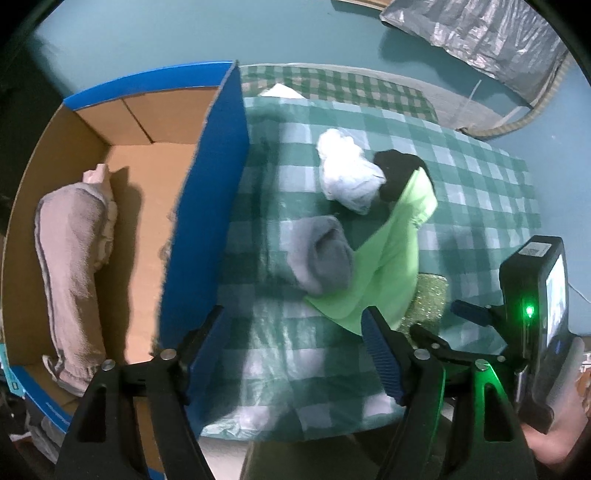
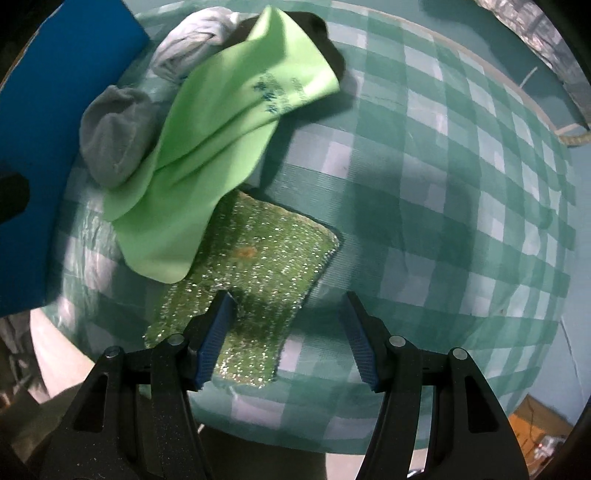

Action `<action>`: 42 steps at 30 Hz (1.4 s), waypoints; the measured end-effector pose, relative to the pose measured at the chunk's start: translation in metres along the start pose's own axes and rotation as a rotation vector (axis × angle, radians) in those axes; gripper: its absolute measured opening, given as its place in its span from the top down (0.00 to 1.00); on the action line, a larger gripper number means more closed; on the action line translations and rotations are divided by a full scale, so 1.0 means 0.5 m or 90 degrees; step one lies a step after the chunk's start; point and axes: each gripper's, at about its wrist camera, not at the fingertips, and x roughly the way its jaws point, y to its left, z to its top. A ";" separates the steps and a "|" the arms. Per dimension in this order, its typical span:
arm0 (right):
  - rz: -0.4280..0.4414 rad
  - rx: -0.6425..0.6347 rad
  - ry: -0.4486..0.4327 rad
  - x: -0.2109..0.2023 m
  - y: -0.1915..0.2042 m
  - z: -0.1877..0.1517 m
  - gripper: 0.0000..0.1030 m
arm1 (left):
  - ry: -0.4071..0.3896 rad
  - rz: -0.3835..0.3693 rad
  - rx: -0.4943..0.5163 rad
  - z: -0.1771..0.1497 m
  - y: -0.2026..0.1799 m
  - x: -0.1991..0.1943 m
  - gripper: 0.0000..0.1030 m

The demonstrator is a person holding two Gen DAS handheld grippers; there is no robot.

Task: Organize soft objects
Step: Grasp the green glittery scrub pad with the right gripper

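On the green checked cloth [image 1: 461,177] lie a grey sock bundle [image 1: 321,254], a white cloth bundle [image 1: 347,173], a black item [image 1: 399,170], a light green cloth [image 1: 388,266] and a glittery green scrub pad [image 2: 255,280]. A rolled beige towel [image 1: 70,273] lies inside the cardboard box [image 1: 155,192]. My left gripper [image 1: 291,317] is open and empty, astride the box's blue wall. My right gripper [image 2: 286,299] is open and empty, just above the scrub pad's near edge. The grey sock [image 2: 114,136], green cloth [image 2: 221,129] and white bundle [image 2: 192,40] also show in the right wrist view.
The box's blue side wall [image 1: 207,206] stands upright between the box and the cloth. The right gripper's body with a green light [image 1: 532,310] shows at the right. A silver plastic sheet [image 1: 480,29] lies on the teal floor beyond the cloth.
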 end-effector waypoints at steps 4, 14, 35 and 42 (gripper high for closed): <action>-0.012 -0.004 -0.006 0.001 -0.021 0.002 0.40 | 0.007 -0.002 0.007 0.001 -0.015 0.008 0.25; -0.045 0.013 -0.015 -0.001 -0.173 0.022 0.28 | 0.019 -0.008 -0.015 0.034 -0.023 0.035 0.22; 0.049 0.021 -0.045 -0.036 -0.155 0.025 0.23 | 0.081 -0.007 -0.129 0.080 -0.008 0.123 0.22; 0.016 0.017 -0.038 -0.004 -0.109 0.027 0.23 | 0.104 -0.002 -0.129 0.087 -0.011 0.151 0.22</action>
